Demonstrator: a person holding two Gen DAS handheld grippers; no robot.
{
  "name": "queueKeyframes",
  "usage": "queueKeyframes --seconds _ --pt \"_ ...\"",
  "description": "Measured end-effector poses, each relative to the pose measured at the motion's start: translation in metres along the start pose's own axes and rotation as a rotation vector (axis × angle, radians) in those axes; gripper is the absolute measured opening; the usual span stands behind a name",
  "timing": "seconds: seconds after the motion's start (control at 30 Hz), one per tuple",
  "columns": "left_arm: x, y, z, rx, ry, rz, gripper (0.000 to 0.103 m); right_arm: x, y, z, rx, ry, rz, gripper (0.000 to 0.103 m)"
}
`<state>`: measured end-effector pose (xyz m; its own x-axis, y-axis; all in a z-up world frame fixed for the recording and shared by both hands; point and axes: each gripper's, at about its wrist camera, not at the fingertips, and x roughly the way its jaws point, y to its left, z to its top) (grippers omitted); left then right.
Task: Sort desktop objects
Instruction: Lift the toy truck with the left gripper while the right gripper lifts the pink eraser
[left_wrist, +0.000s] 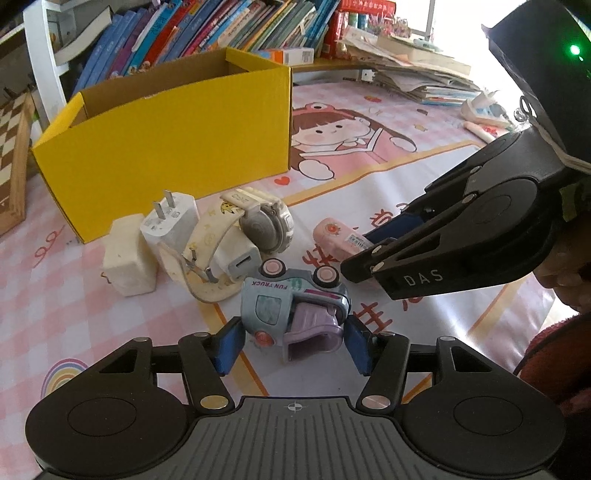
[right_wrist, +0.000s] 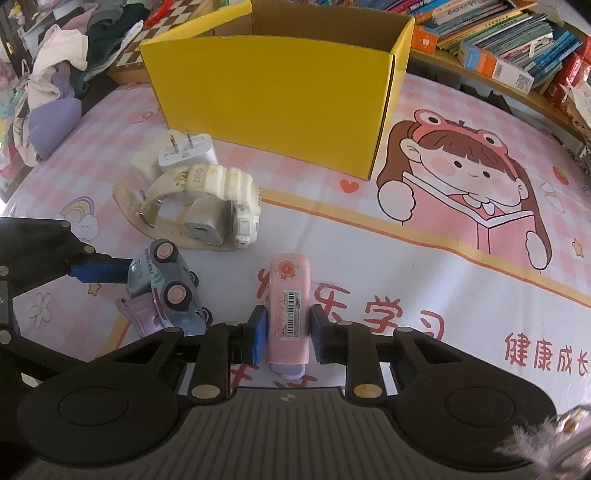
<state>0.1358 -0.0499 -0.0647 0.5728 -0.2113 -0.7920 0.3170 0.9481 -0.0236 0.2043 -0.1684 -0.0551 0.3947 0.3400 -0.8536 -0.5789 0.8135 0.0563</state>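
Evidently both grippers are closing for pickup: the left gripper (left_wrist: 293, 341) is straddling the tipped toy truck (left_wrist: 293, 306), the right gripper (right_wrist: 287, 334) is bracketing the pink tube (right_wrist: 288, 314), neither clearly pinching yet, so squeezing, lifting toward the yellow box (right_wrist: 273, 85) likely follows.

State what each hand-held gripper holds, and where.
Left hand-held gripper: brackets toy truck sides. Right hand-held gripper: brackets pink tube near its cap. Firm grip unclear.
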Motion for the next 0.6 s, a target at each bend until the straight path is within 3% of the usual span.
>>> queueKeyframes --seconds 0.6 --pt "-0.043 0.0 -0.017 0.014 -0.093 0.008 0.058 -0.03 0.024 -0.023 0.057 -0.052 -0.032 0.023"
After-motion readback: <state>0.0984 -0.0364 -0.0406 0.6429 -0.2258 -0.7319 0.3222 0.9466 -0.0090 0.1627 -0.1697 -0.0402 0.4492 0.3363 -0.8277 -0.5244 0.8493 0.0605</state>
